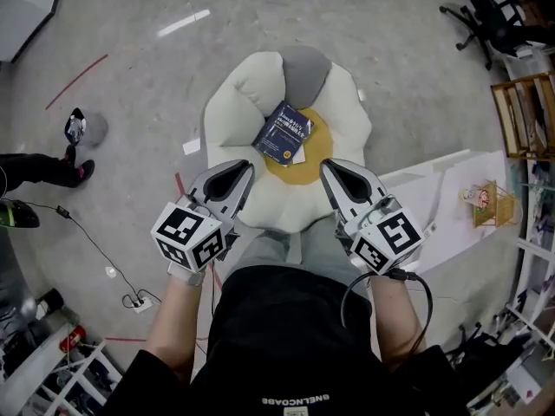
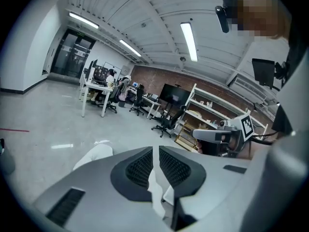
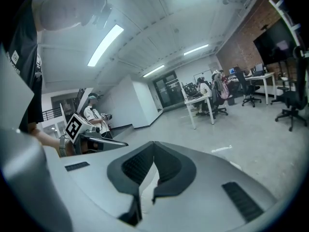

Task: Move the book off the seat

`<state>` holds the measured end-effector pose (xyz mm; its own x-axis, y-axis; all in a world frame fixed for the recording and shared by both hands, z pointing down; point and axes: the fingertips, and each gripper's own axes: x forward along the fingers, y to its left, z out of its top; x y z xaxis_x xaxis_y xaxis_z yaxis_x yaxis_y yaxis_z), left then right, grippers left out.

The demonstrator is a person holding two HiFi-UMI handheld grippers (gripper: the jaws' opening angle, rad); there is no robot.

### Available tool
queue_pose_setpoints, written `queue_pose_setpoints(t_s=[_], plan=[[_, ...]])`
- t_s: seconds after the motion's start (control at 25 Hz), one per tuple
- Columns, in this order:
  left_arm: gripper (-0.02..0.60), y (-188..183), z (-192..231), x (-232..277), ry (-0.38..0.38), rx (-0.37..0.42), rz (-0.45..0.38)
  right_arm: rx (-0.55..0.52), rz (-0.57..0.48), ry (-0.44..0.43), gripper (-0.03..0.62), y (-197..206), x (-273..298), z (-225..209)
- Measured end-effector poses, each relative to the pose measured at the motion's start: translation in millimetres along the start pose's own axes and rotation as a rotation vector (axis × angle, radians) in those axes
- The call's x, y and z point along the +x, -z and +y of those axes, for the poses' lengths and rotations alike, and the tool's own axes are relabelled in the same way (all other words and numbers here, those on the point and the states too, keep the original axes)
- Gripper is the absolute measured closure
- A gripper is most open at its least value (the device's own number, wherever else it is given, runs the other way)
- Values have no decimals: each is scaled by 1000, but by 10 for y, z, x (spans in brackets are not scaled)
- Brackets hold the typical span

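A dark blue book (image 1: 283, 133) lies tilted on the flower-shaped cushion seat (image 1: 243, 94), partly over its yellow middle (image 1: 299, 167). The seat has white petals and one grey petal at the back. My left gripper (image 1: 244, 168) hovers over the seat's near left edge, just short of the book, jaws together and empty. My right gripper (image 1: 329, 168) hovers at the near right edge, also shut and empty. In the left gripper view the left gripper (image 2: 155, 149) has its pads almost touching, and a white petal (image 2: 94, 154) shows past them. In the right gripper view the right gripper (image 3: 154, 144) has its tips meeting.
A low white board (image 1: 451, 189) lies right of the seat, with a wooden rack (image 1: 520, 111) and office chairs (image 1: 486, 16) beyond. A person's leg and shoe (image 1: 43, 167) reach in at the left. A cable and power strip (image 1: 139, 300) lie on the floor at the near left.
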<state>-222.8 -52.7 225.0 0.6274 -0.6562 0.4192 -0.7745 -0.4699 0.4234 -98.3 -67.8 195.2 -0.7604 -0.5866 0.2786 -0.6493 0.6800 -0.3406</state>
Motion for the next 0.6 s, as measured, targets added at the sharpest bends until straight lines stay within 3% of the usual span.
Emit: queue_pose_setpoints(t_s=[0.28,0.6], plan=[[522,549,239,332,-30,17,121,77,22,-3,582,557,148,-346],[497,1192,532,836,-34,5,186,120,71,17,582,1472,359,-699]])
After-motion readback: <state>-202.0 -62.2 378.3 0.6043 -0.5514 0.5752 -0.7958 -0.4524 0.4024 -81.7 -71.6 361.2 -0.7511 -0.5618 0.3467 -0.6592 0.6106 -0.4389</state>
